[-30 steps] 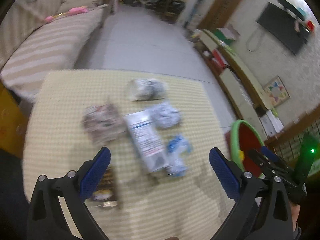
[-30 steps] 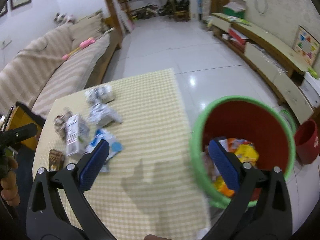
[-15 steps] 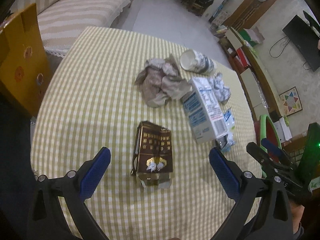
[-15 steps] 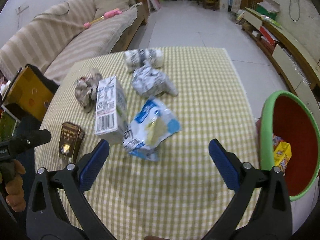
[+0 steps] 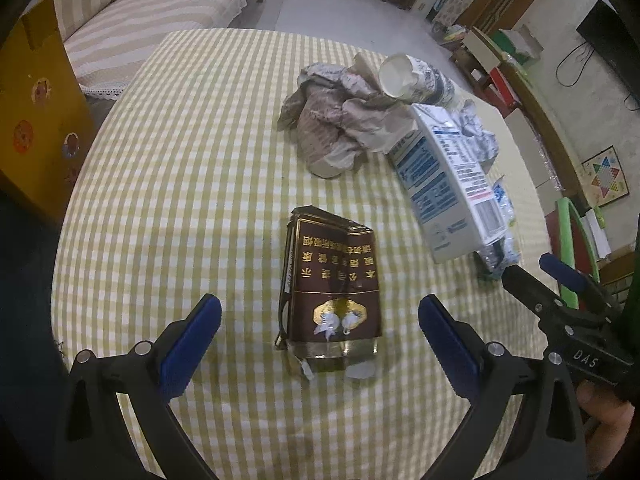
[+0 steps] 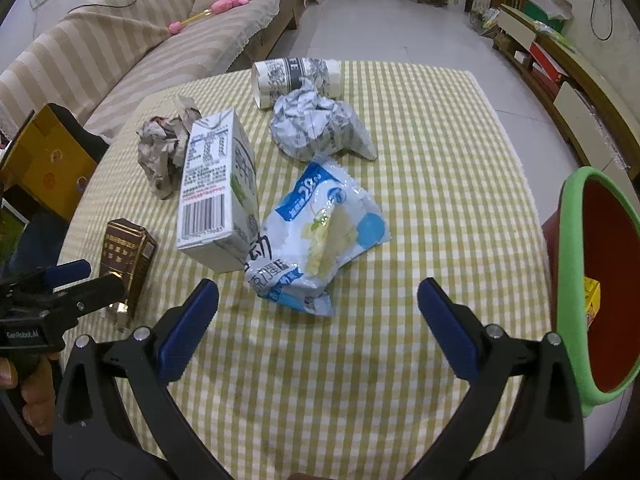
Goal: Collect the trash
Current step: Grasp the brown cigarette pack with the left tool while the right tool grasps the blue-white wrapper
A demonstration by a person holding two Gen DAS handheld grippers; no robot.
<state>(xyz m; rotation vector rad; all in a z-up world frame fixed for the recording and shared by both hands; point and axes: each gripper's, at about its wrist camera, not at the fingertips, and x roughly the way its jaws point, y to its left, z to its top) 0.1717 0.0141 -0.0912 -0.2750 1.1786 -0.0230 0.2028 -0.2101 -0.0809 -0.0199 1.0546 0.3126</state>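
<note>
Brown pack between the wide-open left gripper (image 5: 319, 330)
The brown pack (image 5: 330, 286) lies flat on the worktop (image 5: 180, 184), long axis running away from the camera; right gripper (image 6: 318, 314) also spread, empty.

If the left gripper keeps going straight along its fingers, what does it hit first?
Most likely the brown cigarette pack, lying flat on the checked tablecloth between the open left gripper fingers; exact depth is unclear.

"28" on blue-white packet (image 6: 320, 236)
</note>
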